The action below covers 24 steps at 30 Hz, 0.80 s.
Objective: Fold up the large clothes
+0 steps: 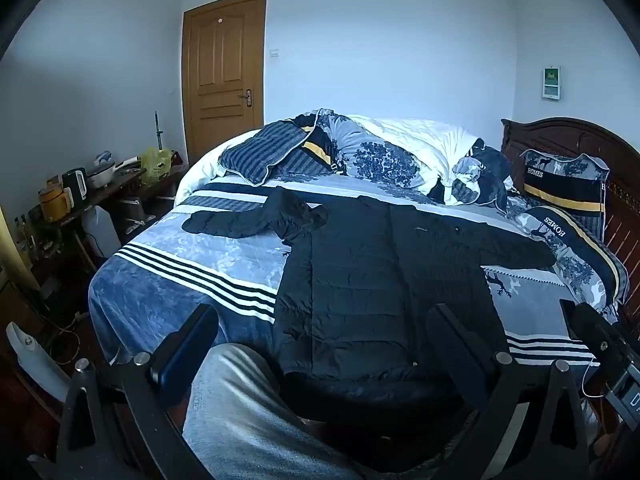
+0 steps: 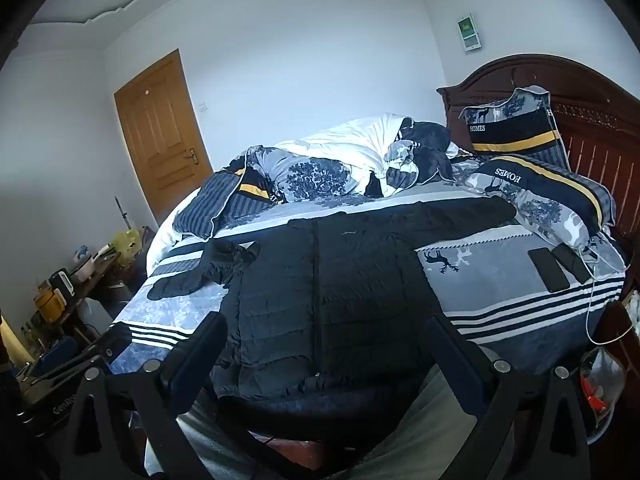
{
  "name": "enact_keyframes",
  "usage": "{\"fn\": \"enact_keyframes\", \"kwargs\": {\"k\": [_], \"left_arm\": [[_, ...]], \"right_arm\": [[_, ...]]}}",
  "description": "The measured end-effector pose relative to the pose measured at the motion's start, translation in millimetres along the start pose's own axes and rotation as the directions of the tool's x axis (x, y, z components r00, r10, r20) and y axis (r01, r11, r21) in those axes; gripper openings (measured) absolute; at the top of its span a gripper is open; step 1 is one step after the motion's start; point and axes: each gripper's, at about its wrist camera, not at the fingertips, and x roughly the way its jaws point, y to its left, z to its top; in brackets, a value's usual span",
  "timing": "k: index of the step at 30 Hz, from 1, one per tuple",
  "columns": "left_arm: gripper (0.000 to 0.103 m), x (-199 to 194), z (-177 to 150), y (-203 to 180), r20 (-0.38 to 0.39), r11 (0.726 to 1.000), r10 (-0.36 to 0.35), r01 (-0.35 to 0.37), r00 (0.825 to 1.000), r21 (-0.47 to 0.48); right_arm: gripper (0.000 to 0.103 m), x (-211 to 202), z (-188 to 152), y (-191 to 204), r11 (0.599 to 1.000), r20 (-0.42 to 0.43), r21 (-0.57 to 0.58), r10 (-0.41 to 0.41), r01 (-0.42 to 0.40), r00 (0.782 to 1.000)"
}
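Jacket: black quilted jacket (image 1: 384, 276) lay spread flat, front up, on the bed (image 1: 168, 280), straight ahead of both pairs of my fingers; its hem reached the near bed edge just beyond my fingertips.
Jacket sleeves: one sleeve (image 1: 516, 250) stretched out beyond my right-side finger toward the pillows; the other sleeve (image 1: 248, 220) lay bunched and bent, out past my left-side finger.
Zip: closed line of the zip (image 2: 318, 300) ran from collar to hem, between my right-hand fingers as I looked along them.
Left gripper: my left gripper (image 1: 320, 344) was released, fingers (image 1: 188, 344) wide apart, holding nothing, apart from the cloth and short of the bed edge.
Right gripper: my right gripper (image 2: 326, 354) was likewise spread wide with nothing between its fingers (image 2: 456, 352), short of the jacket hem.
Leg: my grey trouser leg (image 1: 240, 412) sat below and between my left fingers, nearer than the bed.
Pillows: two pillows marked HOMES (image 2: 516, 128) stood and lay far ahead to the right of my fingers, against the dark wooden headboard (image 2: 592, 120).
Quilt: crumpled quilt (image 1: 392, 152) was heaped beyond the jacket, far ahead of my fingers.
Phones: two dark phones (image 2: 548, 270) lay side by side on the sheet, ahead and right of my right fingers, with a white cable near them.
Door: closed wooden door (image 1: 224, 72) stood far ahead to the left.
Side table: cluttered table (image 1: 80, 192) with a kettle stood off to the left of my left fingers.
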Motion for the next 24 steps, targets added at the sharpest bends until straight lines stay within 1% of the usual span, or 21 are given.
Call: {"fn": "enact_keyframes", "kwargs": {"k": [9, 11, 18, 22, 24], "left_arm": [[0.103, 1, 0, 0, -0.008, 1.0, -0.001, 0.001, 1.0, 0.002], [0.103, 2, 2, -1, -0.009, 1.0, 0.002, -0.002, 1.0, 0.003], [0.103, 2, 1, -1, -0.009, 1.0, 0.003, -0.003, 1.0, 0.005], [0.103, 2, 0, -1, -0.01, 1.0, 0.0, 0.0, 1.0, 0.003], [0.103, 3, 1, -1, -0.01, 1.0, 0.002, -0.001, 1.0, 0.005]], "right_arm": [[0.101, -2, 0, 2, 1.0, 0.009, -0.015, -0.003, 0.003, 1.0], [0.101, 0, -4, 0, 0.999, -0.008, 0.031, 0.016, -0.016, 1.0], [0.101, -2, 1, 3, 1.0, -0.005, 0.022, 0.015, -0.015, 1.0], [0.101, -2, 6, 0, 0.995, -0.039, 0.089, 0.048, -0.044, 0.998], [0.101, -1, 8, 1, 0.996, -0.03, 0.076, 0.04, -0.038, 0.999]]}}
